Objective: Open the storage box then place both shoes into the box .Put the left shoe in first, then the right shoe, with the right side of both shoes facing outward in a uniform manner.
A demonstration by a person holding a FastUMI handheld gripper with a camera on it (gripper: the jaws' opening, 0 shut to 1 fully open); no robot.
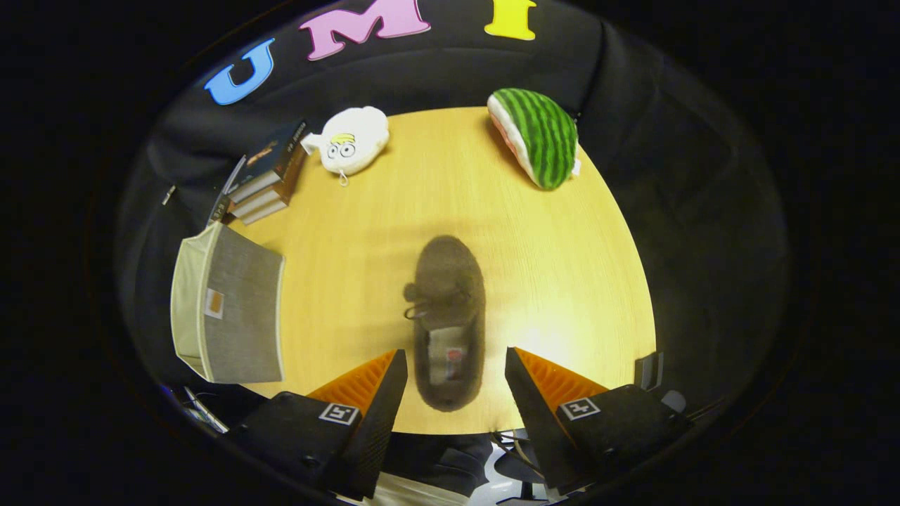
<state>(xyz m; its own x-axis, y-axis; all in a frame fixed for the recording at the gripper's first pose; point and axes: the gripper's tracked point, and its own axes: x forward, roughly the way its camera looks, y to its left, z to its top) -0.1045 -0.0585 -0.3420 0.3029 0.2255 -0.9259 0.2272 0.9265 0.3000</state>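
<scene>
Wooden table (562,267) below; claw (455,365) spread wide, empty, its fingers flanking the shoe's (448,316) heel without touching; box (228,309) off to the left, apparently open; I judge no shoe packed yet, so both remain.

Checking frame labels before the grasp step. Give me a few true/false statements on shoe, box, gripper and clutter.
1. The gripper is open, its fingers either side of the brown shoe. True.
2. The shoe is already inside the grey storage box. False: it lies on the round wooden table, apart from the box.
3. The watermelon plush sits at the table's far edge, beyond the shoe. True.
4. The white plush toy rests on top of the storage box. False: it lies on the table beside the stack of books.
5. The fingers press on the shoe. False: a gap shows on both sides.
</scene>
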